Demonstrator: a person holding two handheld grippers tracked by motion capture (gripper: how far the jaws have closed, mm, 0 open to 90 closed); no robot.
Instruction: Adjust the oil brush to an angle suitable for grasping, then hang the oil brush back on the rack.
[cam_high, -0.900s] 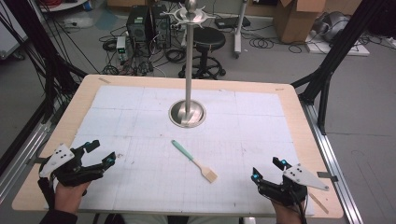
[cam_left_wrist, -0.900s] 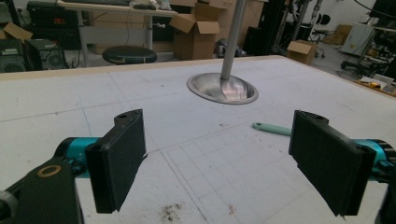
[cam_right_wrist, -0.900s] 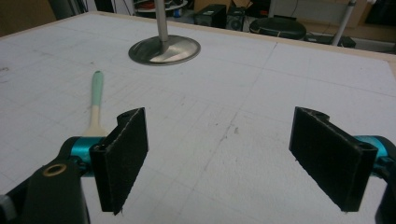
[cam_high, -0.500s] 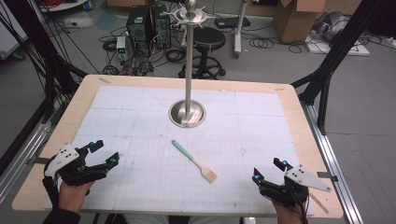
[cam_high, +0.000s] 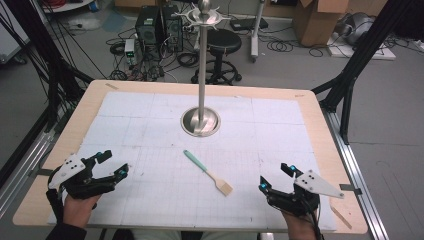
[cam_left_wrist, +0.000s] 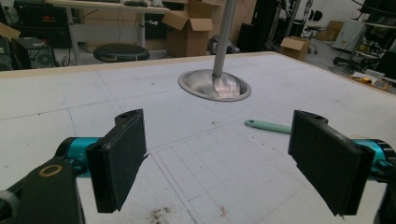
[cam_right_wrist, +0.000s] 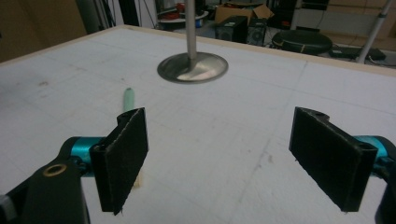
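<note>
Both jaws are spread wide: the left hand-held gripper (cam_high: 107, 165) and right hand-held gripper (cam_high: 276, 177) hover near the table (cam_high: 310, 107) edge, a small spatula (cam_high: 207, 172) between them.

In the right gripper view, the near jaw hides most of the spatula (cam_right_wrist: 128, 99). In the left gripper view, the far jaw covers its blade end. The metal stand (cam_high: 201, 75) is cut off by both gripper views' top edges.
</note>
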